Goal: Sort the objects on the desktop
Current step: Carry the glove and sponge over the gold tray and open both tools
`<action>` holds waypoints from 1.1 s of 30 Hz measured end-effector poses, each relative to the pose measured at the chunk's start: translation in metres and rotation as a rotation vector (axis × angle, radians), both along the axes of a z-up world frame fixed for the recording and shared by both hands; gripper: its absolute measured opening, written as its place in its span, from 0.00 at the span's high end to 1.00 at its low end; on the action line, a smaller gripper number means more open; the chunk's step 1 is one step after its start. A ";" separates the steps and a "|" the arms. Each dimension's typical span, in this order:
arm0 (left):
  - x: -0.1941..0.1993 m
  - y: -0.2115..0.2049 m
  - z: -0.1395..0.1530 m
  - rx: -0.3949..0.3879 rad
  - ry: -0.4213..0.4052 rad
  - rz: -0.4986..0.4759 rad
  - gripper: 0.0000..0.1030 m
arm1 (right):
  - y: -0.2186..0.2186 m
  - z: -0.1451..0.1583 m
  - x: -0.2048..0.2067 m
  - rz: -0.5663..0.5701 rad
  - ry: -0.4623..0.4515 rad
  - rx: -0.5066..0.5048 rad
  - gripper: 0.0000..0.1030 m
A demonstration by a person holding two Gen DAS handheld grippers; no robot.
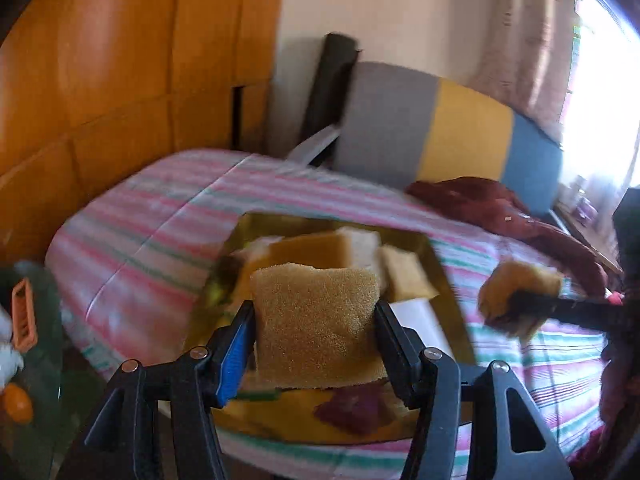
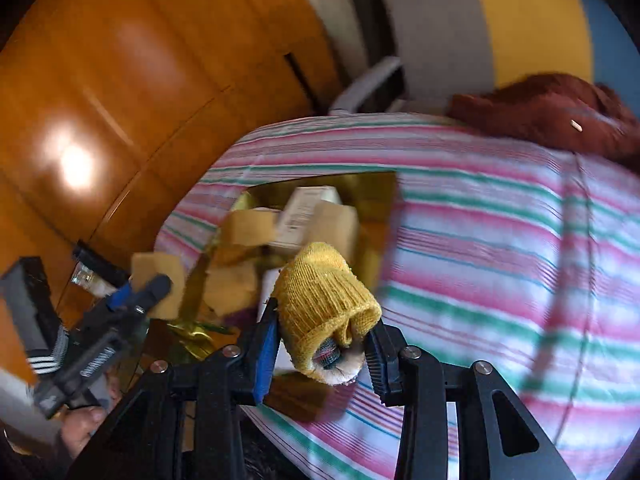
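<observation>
Desktop objects are mid-sort, one carried in each gripper above a gold tray that lies on a striped bed. The left gripper clamps a tan sponge block between its jaws, held in the air over the near side of the tray. The right gripper is pinched tight on a rolled yellow knit sock, held over the tray's right-hand edge.

The tray already holds a loose heap: more tan sponge blocks, a pale cardboard box on top, and a dark red scrap at its near edge. Judging by this, sorting is well along, with these two pieces not yet set down; whether more items wait elsewhere cannot be told.

Beneath the tray, the bedsheet is striped pink, green and white. Beyond the tray lie a crumpled maroon cloth and a grey, yellow and blue headboard. Left of the tray stand glossy orange wooden wardrobe doors; far right, a bright curtained window.
</observation>
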State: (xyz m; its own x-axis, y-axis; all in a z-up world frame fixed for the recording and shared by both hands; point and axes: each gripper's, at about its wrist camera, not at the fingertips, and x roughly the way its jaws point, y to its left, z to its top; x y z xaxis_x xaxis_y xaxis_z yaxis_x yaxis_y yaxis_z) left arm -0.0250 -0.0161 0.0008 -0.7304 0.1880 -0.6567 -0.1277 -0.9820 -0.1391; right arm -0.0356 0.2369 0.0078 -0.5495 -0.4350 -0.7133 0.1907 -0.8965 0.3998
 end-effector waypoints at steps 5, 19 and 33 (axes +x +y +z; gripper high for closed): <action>-0.002 0.000 -0.033 -0.015 -0.068 -0.009 0.43 | -0.038 -0.006 -0.031 0.067 -0.001 0.028 0.61; -0.039 0.027 -0.067 -0.005 -0.120 -0.055 0.31 | -0.085 -0.051 -0.095 0.119 -0.090 0.157 0.49; -0.026 0.006 -0.038 -0.025 -0.081 0.012 0.24 | -0.076 -0.010 -0.064 0.061 0.006 0.111 0.12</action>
State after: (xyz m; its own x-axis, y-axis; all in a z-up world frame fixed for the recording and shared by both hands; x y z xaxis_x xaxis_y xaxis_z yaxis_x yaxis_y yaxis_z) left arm -0.0510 -0.0099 -0.0370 -0.6766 0.1619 -0.7183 -0.1050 -0.9868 -0.1235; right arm -0.0992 0.1613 -0.0026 -0.5285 -0.3866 -0.7558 0.2481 -0.9218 0.2980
